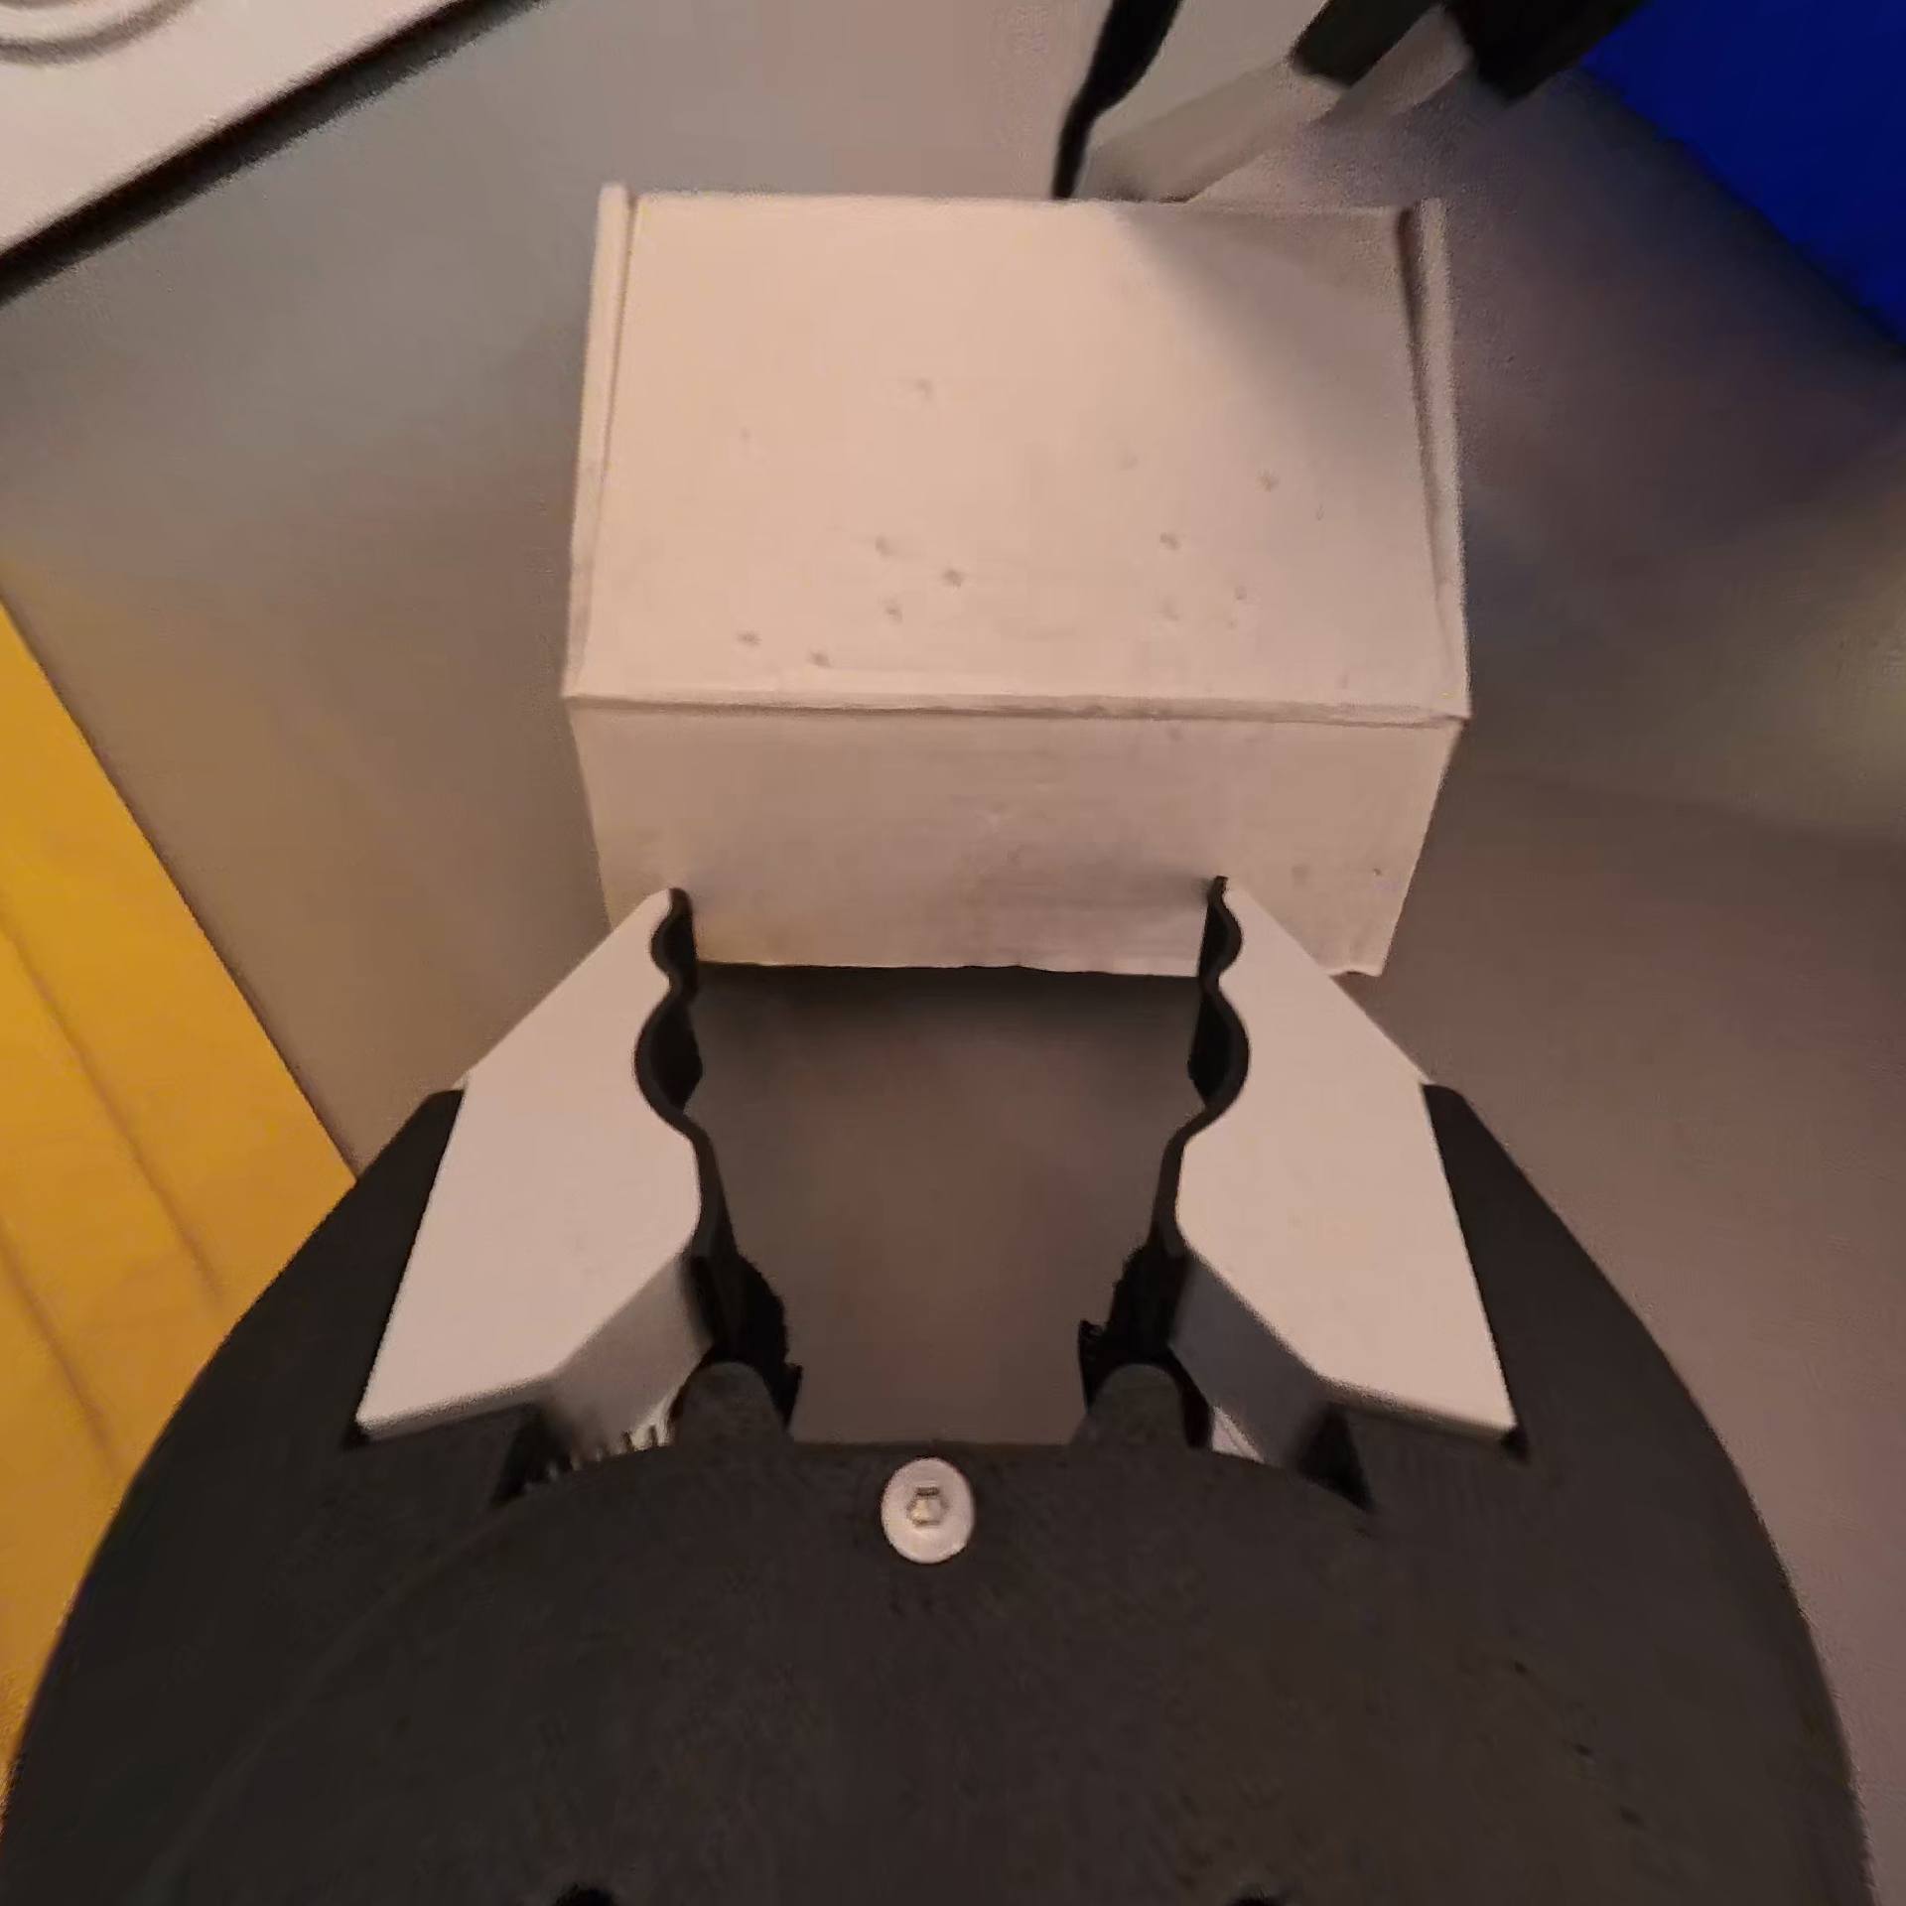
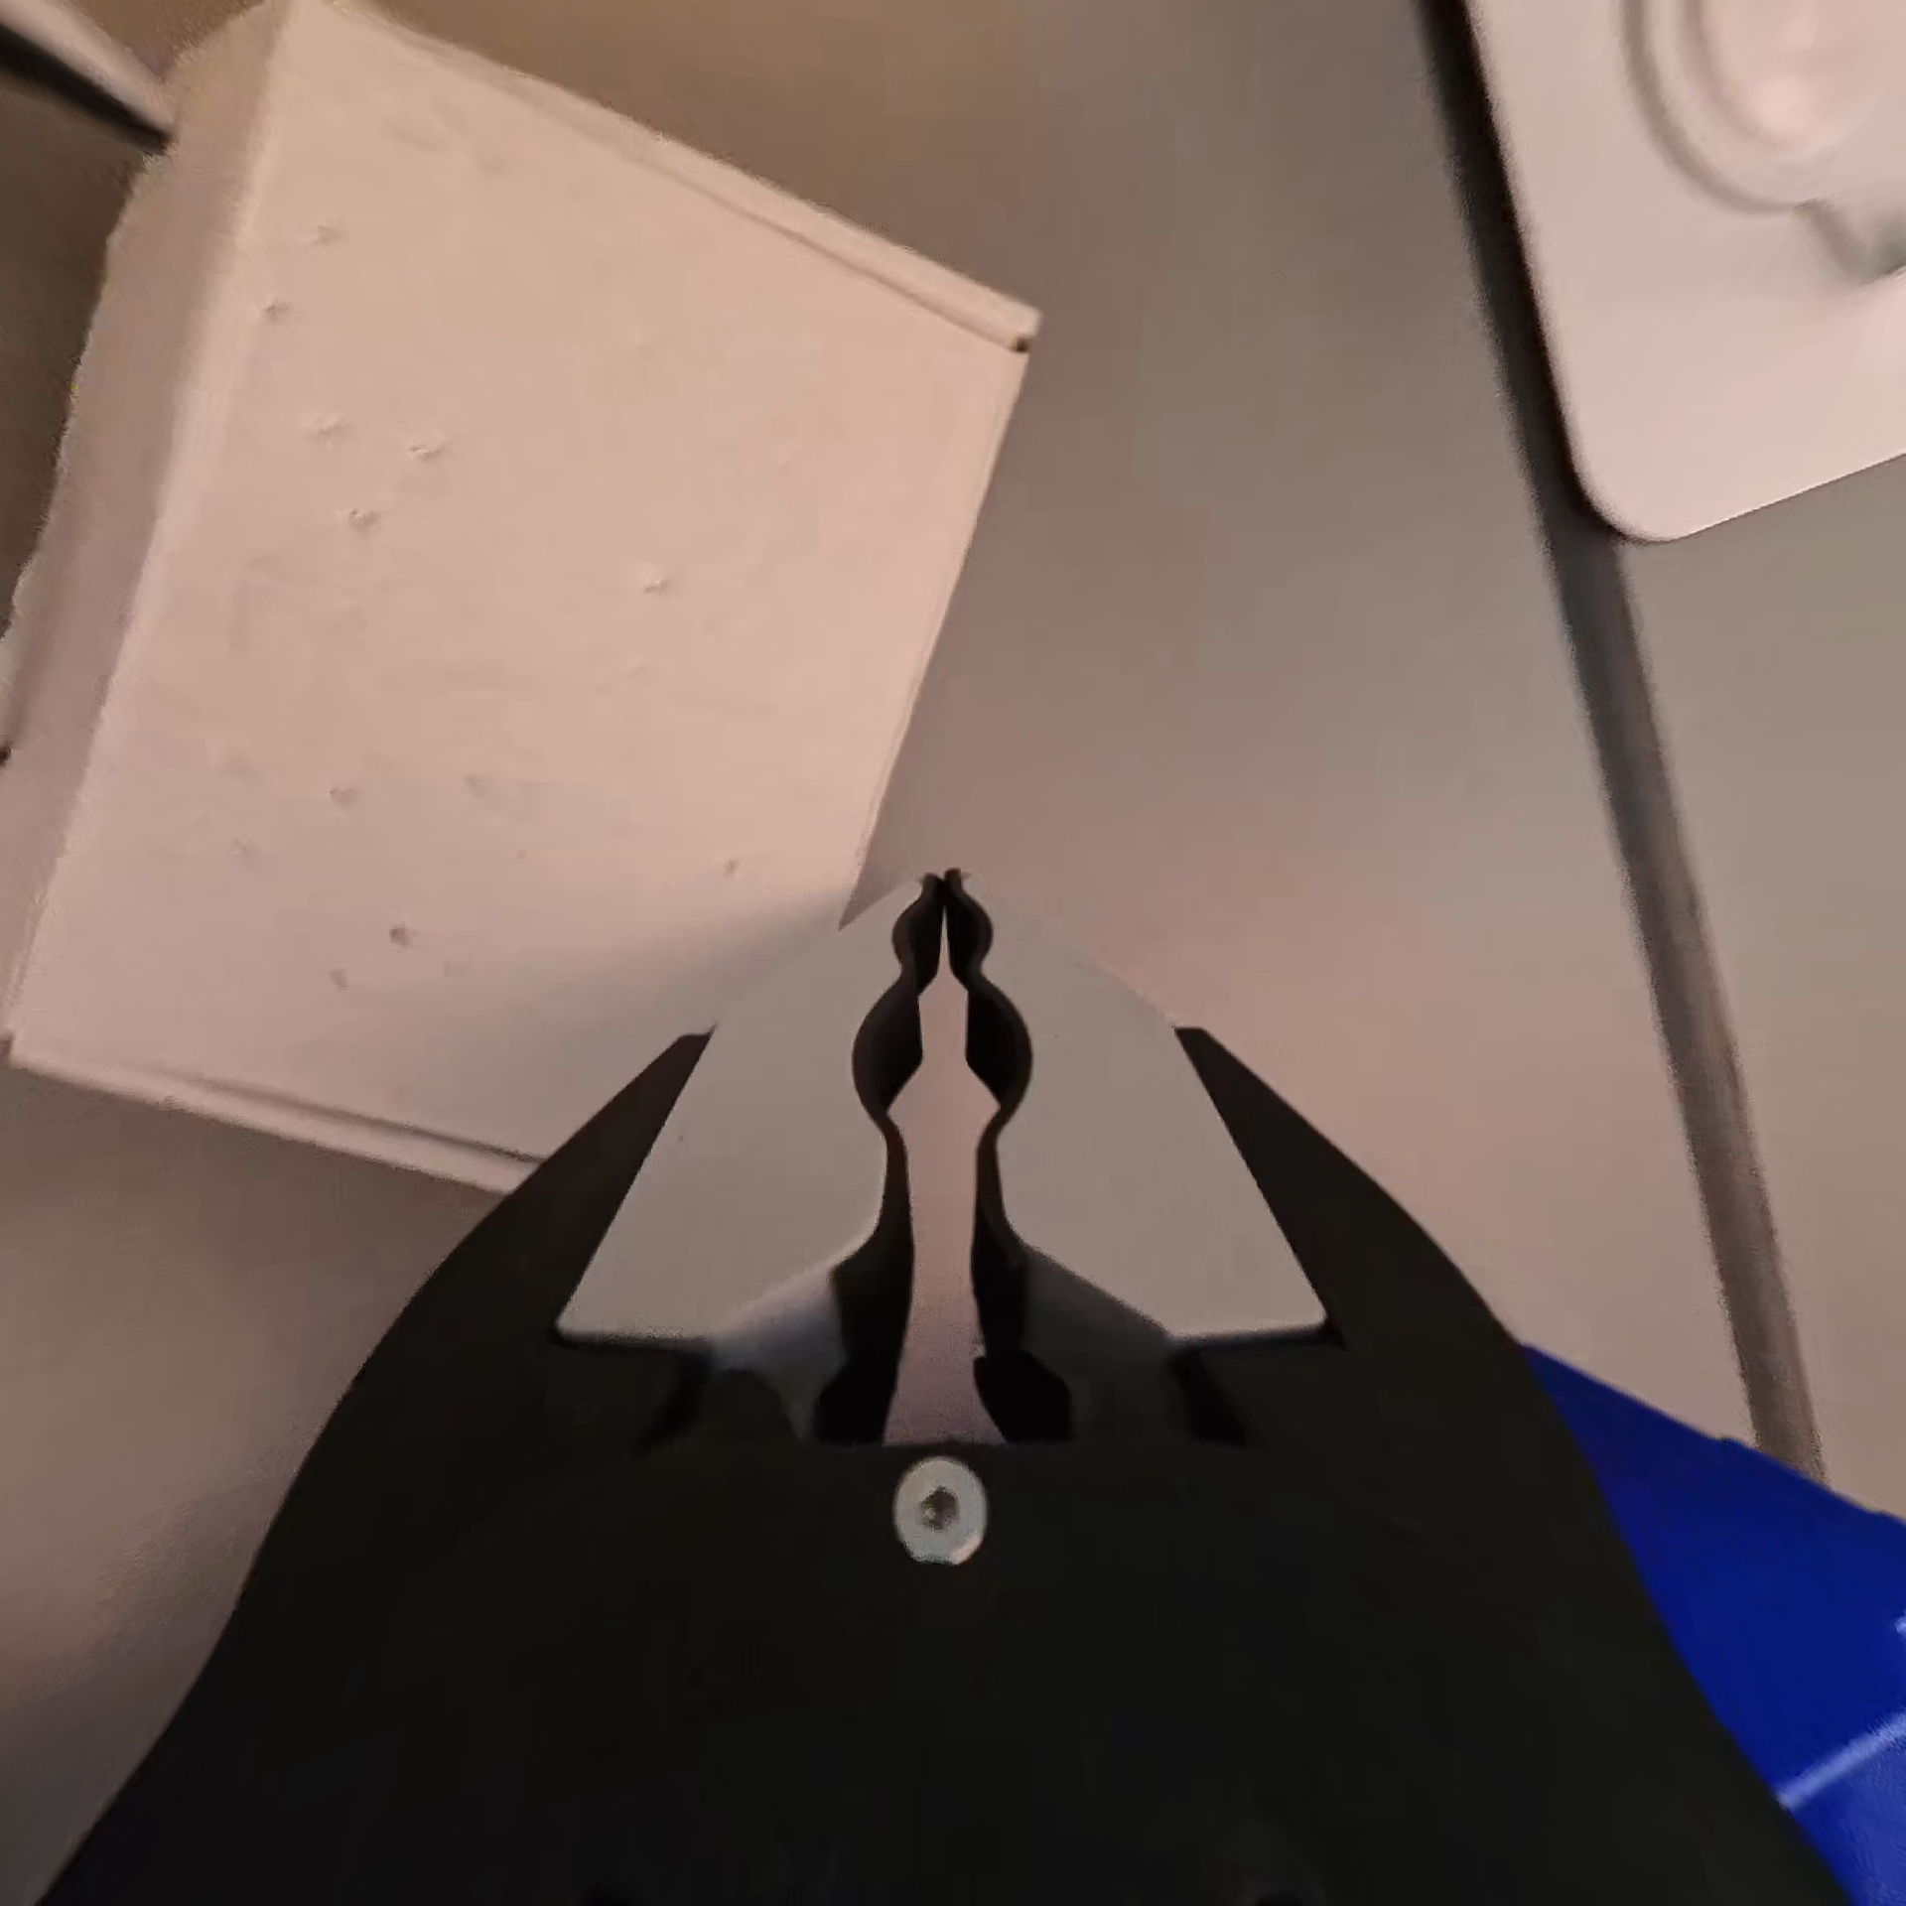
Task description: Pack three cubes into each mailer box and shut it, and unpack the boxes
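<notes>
A white mailer box [image 1: 1016,536] stands shut on the grey table, its lid flat and dotted with small dents. My left gripper [image 1: 947,902] is open and empty, its fingertips right at the box's near side wall. In the right wrist view the same box [image 2: 516,619] lies to the left. My right gripper [image 2: 946,879] is shut and empty, its tip just off the box's near right edge, above the table. The right gripper also shows in the left wrist view [image 1: 1238,134], behind the box's far edge. No cubes are in view.
A yellow bin [image 1: 113,1031] lies at the left and a blue bin [image 1: 1753,186] at the far right. A white sheet [image 1: 155,93] lies at the far left. In the right wrist view a white tray-like plate [image 2: 1702,258] sits beyond a table seam. One gripper's finger ends stand about 15 cm off the other's.
</notes>
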Demonstrator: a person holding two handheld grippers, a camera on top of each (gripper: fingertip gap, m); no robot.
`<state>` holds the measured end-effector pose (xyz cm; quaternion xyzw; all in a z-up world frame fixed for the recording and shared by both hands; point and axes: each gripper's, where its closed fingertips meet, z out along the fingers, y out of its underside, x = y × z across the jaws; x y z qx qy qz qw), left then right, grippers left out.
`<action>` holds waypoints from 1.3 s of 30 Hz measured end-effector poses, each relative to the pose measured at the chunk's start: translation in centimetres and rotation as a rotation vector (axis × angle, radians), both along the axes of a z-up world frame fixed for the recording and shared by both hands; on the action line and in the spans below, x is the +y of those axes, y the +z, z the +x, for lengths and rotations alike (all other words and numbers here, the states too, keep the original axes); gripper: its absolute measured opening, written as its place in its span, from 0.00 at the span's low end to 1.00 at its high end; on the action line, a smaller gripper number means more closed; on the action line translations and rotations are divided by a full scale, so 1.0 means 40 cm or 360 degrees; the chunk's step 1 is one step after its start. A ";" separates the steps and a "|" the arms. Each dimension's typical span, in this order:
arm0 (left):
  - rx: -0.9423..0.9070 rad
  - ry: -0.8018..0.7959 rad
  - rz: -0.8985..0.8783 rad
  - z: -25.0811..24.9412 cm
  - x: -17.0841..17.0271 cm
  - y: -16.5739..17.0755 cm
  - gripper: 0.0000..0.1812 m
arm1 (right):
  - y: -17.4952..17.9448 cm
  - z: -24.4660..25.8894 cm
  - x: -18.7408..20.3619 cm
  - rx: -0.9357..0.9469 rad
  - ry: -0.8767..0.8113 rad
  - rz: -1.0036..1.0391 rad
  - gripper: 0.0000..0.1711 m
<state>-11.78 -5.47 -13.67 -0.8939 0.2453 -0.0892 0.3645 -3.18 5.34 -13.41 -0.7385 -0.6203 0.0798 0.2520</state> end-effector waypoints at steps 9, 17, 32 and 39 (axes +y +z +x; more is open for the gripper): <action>0.0083 -0.0419 -0.0131 0.011 -0.078 -0.005 0.65 | -0.019 0.122 -0.183 -0.0388 0.0261 -0.0102 0.16; 0.0149 -0.0788 0.0028 0.056 -0.150 0.027 0.61 | -0.040 0.108 -0.262 -0.0332 0.0668 -0.0161 0.36; 0.0464 -0.0816 -0.0190 -0.053 -0.134 0.011 0.60 | -0.061 0.084 -0.252 -0.0297 0.0771 -0.0112 0.45; 0.0773 -0.1103 -0.0354 -0.056 -0.084 -0.016 0.61 | -0.068 0.075 -0.258 -0.0266 0.0770 -0.0152 0.46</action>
